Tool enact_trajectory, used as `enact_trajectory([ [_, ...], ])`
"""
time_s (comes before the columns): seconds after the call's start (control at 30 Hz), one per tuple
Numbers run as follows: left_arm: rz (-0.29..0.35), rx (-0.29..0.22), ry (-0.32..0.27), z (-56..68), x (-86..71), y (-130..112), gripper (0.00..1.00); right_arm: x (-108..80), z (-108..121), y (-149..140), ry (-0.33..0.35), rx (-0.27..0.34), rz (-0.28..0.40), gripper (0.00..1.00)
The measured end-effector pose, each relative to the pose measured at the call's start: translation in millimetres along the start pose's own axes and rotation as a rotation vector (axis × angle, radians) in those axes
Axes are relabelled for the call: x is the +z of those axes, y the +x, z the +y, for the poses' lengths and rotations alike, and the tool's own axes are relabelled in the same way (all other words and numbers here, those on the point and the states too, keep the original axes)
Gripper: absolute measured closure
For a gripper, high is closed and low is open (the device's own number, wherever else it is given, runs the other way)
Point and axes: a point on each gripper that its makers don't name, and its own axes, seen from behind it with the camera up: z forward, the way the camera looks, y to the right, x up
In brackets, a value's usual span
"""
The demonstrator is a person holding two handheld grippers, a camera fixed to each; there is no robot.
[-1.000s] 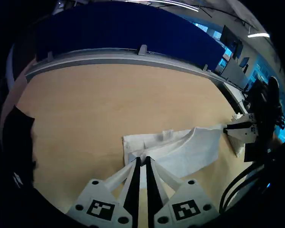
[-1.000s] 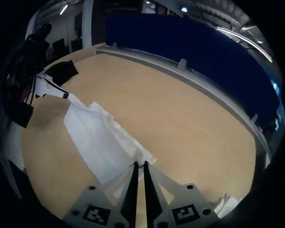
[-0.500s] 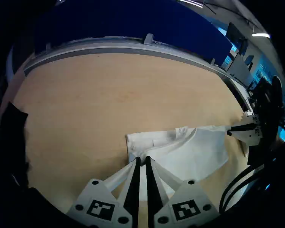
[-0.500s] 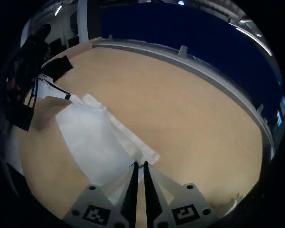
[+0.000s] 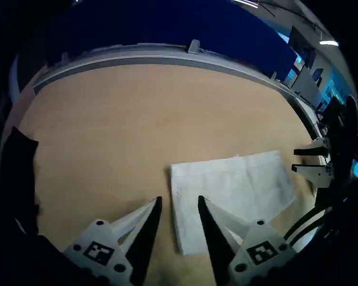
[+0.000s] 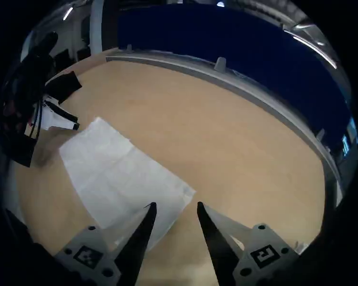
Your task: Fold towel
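The towel (image 5: 231,186) is laid flat on the worktop (image 5: 131,119), left tongs (image 5: 179,199) and right tongs (image 6: 176,204) are held wide apart with nothing gripped, so a fold is judged done.

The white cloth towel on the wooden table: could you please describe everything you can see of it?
The white cloth towel lies flat on the light wooden table, a neat rectangle with faint creases and slightly uneven edges. It looks soft and thin. The open left gripper hovers at one end and the open right gripper at the opposite end; neither clamps it.
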Motion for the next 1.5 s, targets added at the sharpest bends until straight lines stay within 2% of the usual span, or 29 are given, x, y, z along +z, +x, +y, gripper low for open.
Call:
enact_trajectory([
  [0.13, 0.009, 0.001, -0.001, -2.3, -2.7, 1.3, 0.22, -0.8, -1.5, 1.0, 0.004, 0.006, 0.004, 0.23],
  [0.27, 0.014, -0.009, -0.007, -3.0, -5.2, 3.0, 0.17, -1.6, -3.9, 1.6, 0.010, 0.011, 0.005, 0.20],
  [0.47, 0.015, -0.008, -0.008, -3.3, -10.1, 2.6, 0.16, -6.2, -8.6, -0.2, 0.014, 0.019, 0.003, 0.19],
  [0.77, 0.011, -0.007, -0.017, 2.2, -27.6, -10.0, 0.15, -19.2, -19.1, -16.3, 0.014, 0.045, -0.005, 0.19],
  [1.07, -0.008, 0.006, -0.012, 7.1, -48.7, -42.2, 0.15, -41.2, -29.1, -33.7, -0.001, 0.080, -0.001, 0.19],
  [1.3, -0.017, -0.022, -0.014, 11.5, -63.5, -66.8, 0.15, -55.5, -36.4, -46.3, -0.004, 0.079, -0.005, 0.19],
  [1.5, -0.016, -0.046, -0.013, 11.9, -70.6, -76.1, 0.15, -58.5, -40.0, -53.8, 0.002, 0.072, -0.015, 0.19],
])
